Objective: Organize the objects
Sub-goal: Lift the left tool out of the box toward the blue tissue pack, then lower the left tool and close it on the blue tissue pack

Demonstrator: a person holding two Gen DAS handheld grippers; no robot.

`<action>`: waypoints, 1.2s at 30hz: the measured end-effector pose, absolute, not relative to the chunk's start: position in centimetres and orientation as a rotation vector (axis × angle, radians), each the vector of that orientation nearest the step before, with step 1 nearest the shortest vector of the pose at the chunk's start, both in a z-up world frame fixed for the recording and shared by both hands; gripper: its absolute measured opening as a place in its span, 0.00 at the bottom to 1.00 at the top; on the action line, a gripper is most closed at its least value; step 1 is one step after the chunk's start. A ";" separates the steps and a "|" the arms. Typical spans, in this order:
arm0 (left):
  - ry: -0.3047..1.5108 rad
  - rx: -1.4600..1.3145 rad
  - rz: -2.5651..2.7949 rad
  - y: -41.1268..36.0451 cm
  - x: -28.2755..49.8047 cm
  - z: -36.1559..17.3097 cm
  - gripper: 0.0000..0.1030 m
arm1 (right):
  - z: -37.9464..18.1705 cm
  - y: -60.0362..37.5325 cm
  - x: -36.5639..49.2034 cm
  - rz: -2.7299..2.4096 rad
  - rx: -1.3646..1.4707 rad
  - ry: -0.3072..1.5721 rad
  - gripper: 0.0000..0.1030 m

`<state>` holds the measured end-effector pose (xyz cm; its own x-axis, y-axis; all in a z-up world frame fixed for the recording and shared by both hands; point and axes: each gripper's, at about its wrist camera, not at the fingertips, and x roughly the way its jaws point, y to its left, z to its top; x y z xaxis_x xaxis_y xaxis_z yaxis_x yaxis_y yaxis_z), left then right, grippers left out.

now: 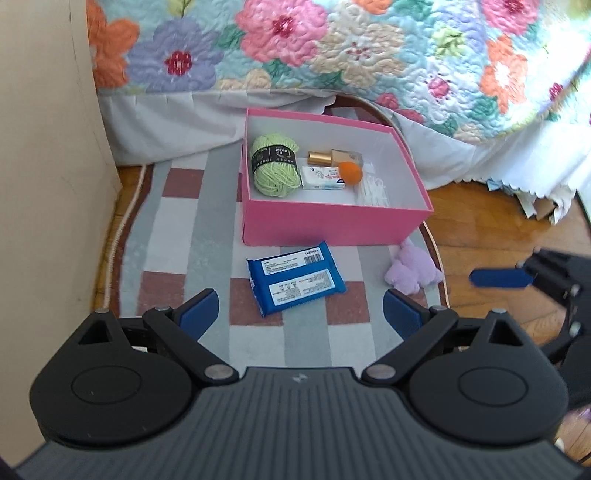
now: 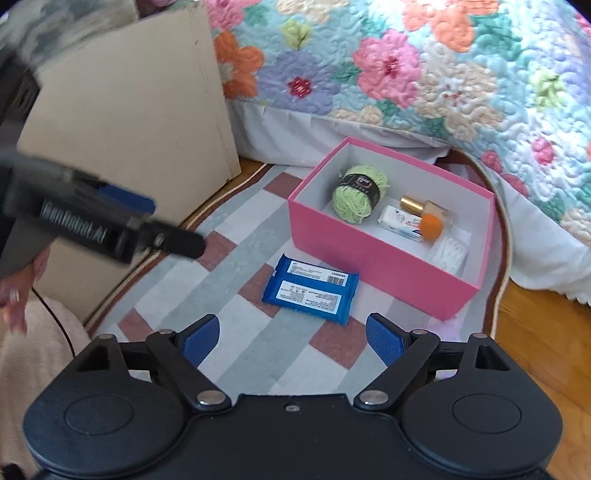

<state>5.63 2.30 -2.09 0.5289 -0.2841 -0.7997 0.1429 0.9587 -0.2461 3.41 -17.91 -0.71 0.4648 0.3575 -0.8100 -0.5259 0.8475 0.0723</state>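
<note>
both the left gripper [image 1: 300, 312] and right gripper [image 2: 291, 338] hang spread and empty above the blue packet [image 1: 296, 282], near the pink box [image 1: 332, 221], with what looks like a purple plush [image 1: 412, 271] right.

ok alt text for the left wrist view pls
An open hand-held gripper hovers over a checked rug, aimed at a blue wipes pack lying before a pink box. The box holds green yarn, a gold-capped bottle and small items; a purple plush lies outside.

bright daylight, upper right | soft shadows | quilt [image 2: 461, 22] glare | fisheye-bent edges | slight motion blur
</note>
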 end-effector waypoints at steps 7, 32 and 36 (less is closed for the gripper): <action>1.063 -0.155 -0.187 2.4 9.4 -8.3 0.94 | -6.4 -16.6 6.0 0.541 -0.187 0.887 0.87; 1.143 -0.400 -0.172 0.9 14.7 -21.0 0.46 | -19.8 -17.5 14.9 0.452 0.127 1.126 0.57; 1.106 -0.310 -0.148 -0.4 14.2 -21.0 0.35 | -19.8 -17.5 14.7 0.416 0.094 1.119 0.39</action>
<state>14.19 -0.35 -20.96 0.4443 -0.2702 -0.8542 -0.0354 0.9474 -0.3181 14.68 -17.51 -19.82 0.3686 0.3698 -0.8529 -0.2768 0.9195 0.2791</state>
